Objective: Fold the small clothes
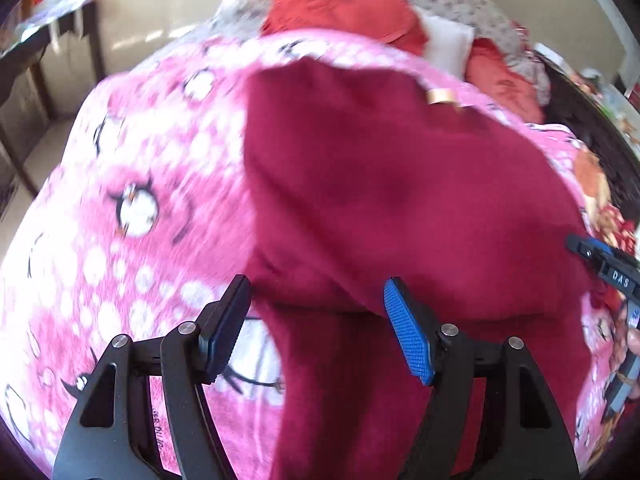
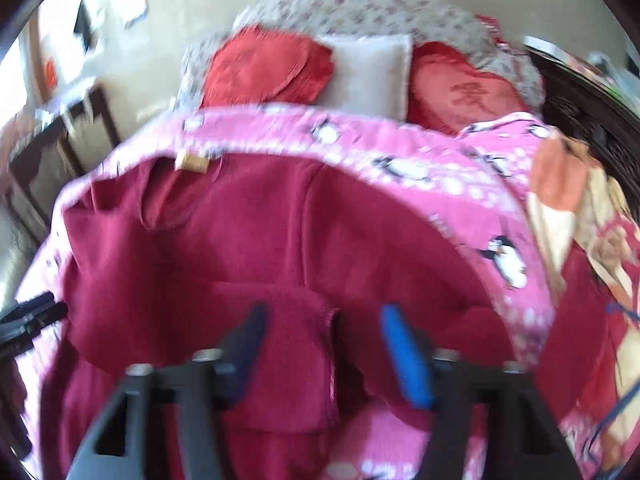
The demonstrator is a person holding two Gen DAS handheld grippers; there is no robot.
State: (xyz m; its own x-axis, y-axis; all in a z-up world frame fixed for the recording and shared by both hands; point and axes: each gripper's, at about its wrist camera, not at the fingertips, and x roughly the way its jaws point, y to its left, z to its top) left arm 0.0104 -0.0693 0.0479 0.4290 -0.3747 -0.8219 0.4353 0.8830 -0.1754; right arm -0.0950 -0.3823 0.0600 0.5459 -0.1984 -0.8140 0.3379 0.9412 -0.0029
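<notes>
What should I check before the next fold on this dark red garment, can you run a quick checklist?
1. Left claw free of cloth: ok, jaws stand apart with the dark red garment under them, pads not pressing.
2. Right claw grip: cannot tell, blurred; a folded edge lies between the jaws.
3. Garment on the pink penguin blanket: ok, it lies on it.
4. Garment flat: not ok, it is bunched and partly folded over near the claws.
5. Tan label at the far edge: ok, visible.
6. Red cushions clear of the garment: ok, they lie beyond the blanket's edge.
</notes>
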